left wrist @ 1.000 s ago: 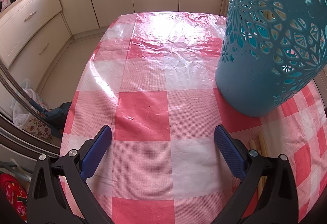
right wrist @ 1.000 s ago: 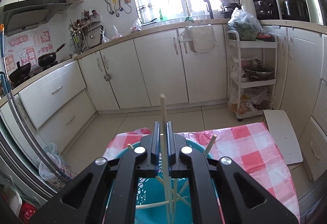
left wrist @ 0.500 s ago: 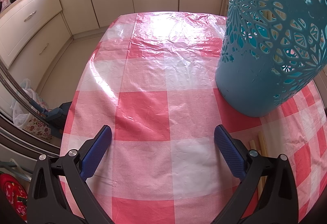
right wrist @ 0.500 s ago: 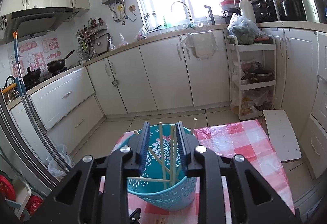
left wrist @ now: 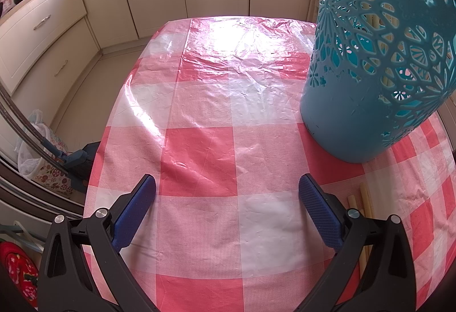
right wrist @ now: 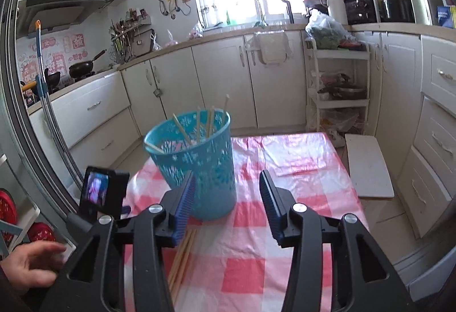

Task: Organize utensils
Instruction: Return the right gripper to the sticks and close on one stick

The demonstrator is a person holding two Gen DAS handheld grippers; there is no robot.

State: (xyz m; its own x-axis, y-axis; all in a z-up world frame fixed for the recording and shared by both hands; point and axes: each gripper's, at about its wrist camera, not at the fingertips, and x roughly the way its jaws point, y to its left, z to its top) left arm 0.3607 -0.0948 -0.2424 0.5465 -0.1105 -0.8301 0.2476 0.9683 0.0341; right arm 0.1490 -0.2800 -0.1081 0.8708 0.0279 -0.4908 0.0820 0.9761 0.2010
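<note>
Wooden chopsticks on table, beneath right gripper's parted, empty fingers

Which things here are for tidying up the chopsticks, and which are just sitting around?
For the job:
blue basket with chopsticks standing in it
loose chopsticks on the tablecloth
right gripper, open and empty
left gripper, open and empty

Just sitting around:
frying pan
white shelf cart
mop handle
</note>
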